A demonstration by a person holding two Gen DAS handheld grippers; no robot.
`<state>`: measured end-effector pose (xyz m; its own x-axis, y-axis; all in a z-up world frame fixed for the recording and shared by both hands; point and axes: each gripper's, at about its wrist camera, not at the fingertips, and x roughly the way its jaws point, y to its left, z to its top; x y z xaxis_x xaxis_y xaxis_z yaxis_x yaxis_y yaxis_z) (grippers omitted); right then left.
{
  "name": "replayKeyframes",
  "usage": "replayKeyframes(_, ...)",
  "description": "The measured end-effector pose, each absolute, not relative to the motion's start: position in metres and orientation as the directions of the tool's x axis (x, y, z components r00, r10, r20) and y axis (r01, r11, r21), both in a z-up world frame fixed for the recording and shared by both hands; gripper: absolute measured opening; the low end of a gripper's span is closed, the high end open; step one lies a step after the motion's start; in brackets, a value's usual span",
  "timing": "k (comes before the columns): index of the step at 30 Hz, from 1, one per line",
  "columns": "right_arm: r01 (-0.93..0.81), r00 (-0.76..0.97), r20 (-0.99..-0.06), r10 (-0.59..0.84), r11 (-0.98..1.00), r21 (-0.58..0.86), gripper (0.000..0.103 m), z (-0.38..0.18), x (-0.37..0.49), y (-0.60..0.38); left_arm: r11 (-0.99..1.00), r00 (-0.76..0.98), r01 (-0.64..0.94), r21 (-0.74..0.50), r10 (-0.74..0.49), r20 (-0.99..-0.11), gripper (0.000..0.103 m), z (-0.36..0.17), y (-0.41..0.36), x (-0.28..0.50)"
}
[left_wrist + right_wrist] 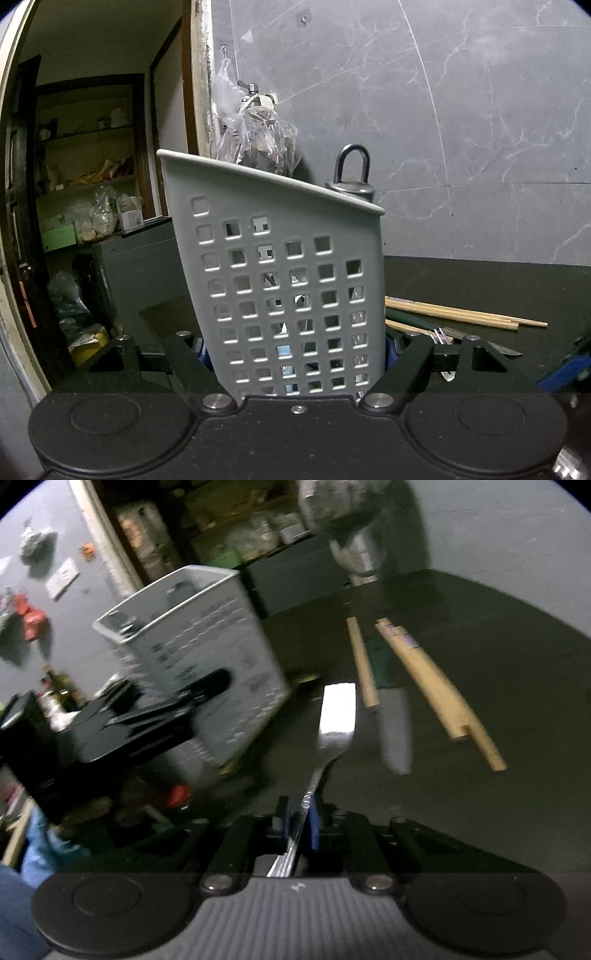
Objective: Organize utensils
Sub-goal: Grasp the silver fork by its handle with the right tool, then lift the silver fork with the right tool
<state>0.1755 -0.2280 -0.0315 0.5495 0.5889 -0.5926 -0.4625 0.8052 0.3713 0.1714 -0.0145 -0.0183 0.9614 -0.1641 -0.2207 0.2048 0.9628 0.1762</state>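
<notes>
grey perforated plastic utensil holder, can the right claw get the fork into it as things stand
Probably yes. The right claw is shut on the metal fork, and the grey perforated plastic utensil holder, held by the left claw, has an open top with nothing between them.

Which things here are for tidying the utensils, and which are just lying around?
For the job:
- grey holder, gripped by the left gripper
- fork, held in the right gripper
- chopsticks on the table
- knife on the table

Just lying about:
- metal flask behind the holder
- plastic bag hanging on the wall
- shelves in the next room
</notes>
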Motion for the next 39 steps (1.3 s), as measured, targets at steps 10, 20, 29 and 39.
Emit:
replayKeyframes(10,-0.480,0.603,-0.567,0.561,0.823,0.304,0.053,-0.015,0.203,-0.223,0.963,0.962,0.204,0.176,-0.163,-0.221,0.079,-0.018,-0.014,0.171)
replayKeyframes(20,-0.519,0.565,-0.588,0.579,0.803,0.292,0.057,-0.024,0.254,-0.217,0.963,0.962,0.203,0.178,-0.162,-0.221,0.079,-0.018,-0.015,0.170)
replayKeyframes(29,-0.546,0.564,-0.583,0.585,0.794,0.268,0.028,-0.027,0.262,-0.217,0.963,0.962,0.203,0.179,-0.162,-0.221,0.079,-0.018,-0.015,0.170)
replayKeyframes(39,-0.533,0.539,-0.563,0.627,0.771,0.348,0.005,-0.031,0.262,-0.225,0.962,0.962,0.204,0.180,-0.162,-0.222,0.079,-0.018,-0.015,0.170)
